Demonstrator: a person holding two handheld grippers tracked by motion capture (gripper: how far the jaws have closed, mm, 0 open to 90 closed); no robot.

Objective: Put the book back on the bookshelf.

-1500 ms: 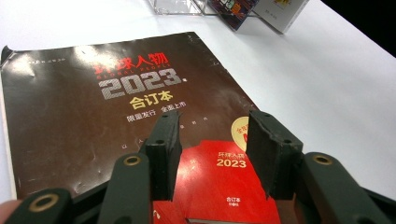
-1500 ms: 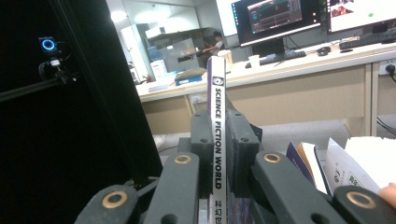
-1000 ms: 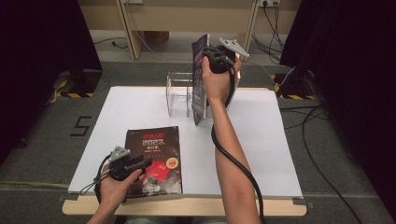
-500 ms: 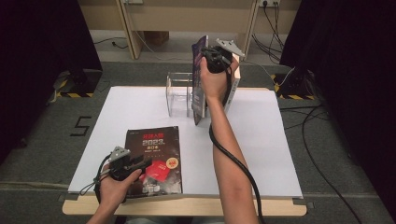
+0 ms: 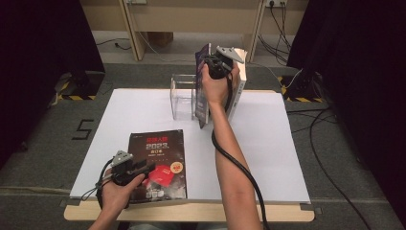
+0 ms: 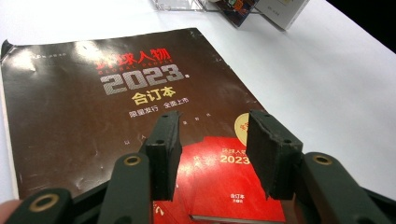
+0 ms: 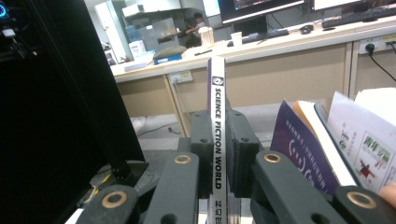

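Right gripper point(image 5: 216, 64) is raised over the far edge of the surface point(image 5: 268, 158), jaws clenched on the spine of a thin magazine point(image 7: 217, 140). In the right gripper view the white spine, lettered "SCIENCE FICTION WORLD", runs straight up between the two pads, so the magazine's long axis is upright and in line with the jaws. From the high view the magazine point(image 5: 203, 86) hangs below the hand with its lower edge at or just above the surface; which of the two cannot be told.

Clear rack point(image 5: 184, 96) stands just beside the magazine, on the side toward the left edge. More upright books point(image 5: 238, 91) stand touching or nearly touching it on the other side; they also show beside the jaws in the right gripper view point(image 7: 322, 149).

Judgement: the coming move turns on the spine staying vertical while it goes down into a slot between rack and books. The right hand is the nearer one by far.

Left gripper point(image 5: 139, 168) rests near the near edge over the dark 2023 volume point(image 5: 155, 158), which lies flat. Its jaws are released, apart above the cover point(image 6: 116, 107), gripping nothing.
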